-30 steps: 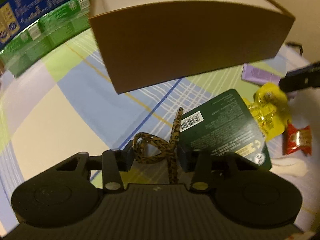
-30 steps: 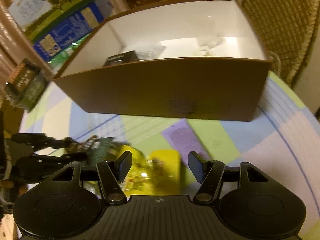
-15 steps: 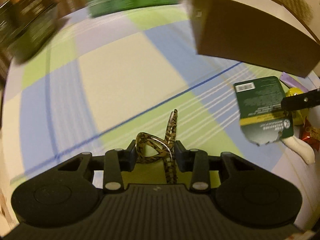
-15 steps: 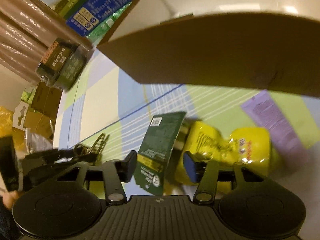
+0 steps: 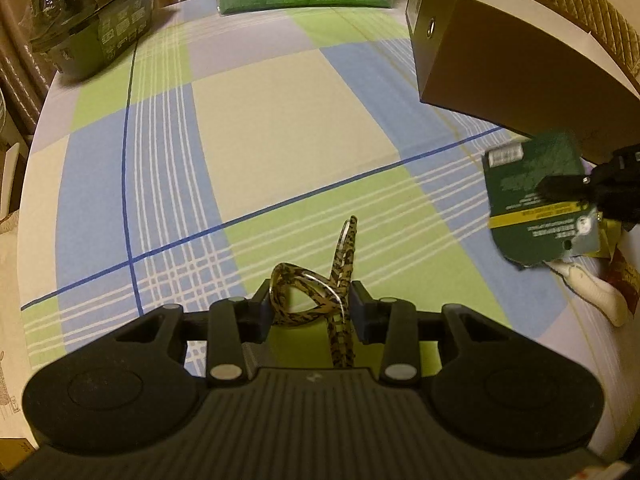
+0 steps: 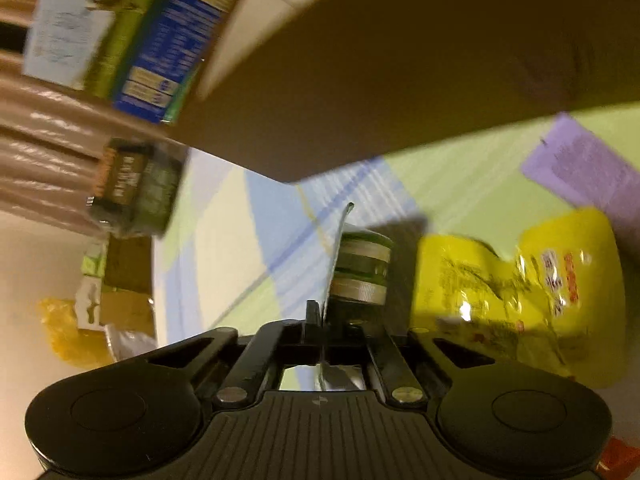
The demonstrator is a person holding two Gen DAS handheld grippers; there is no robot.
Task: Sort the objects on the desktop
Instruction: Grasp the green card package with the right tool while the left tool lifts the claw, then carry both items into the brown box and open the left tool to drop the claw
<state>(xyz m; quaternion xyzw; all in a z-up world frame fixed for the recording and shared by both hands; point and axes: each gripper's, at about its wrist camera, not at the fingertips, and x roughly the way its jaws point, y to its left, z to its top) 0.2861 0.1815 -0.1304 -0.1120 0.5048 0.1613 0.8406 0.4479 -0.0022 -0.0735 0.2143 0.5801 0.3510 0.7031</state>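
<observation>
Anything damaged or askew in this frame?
Yes: the dark green card packet, pinched in the right tongs, has a ragged, torn-looking lower edge. The leopard-print hair clip sits crooked between the left tongs.

Dim warm yellowish indoor light. Left wrist view sharp, fisheye bending at edges. Right wrist view motion-blurred throughout; glare on yellow packet; shadow under brown box.

left tool: blk ribbed body, silver screws | right tool: same
</observation>
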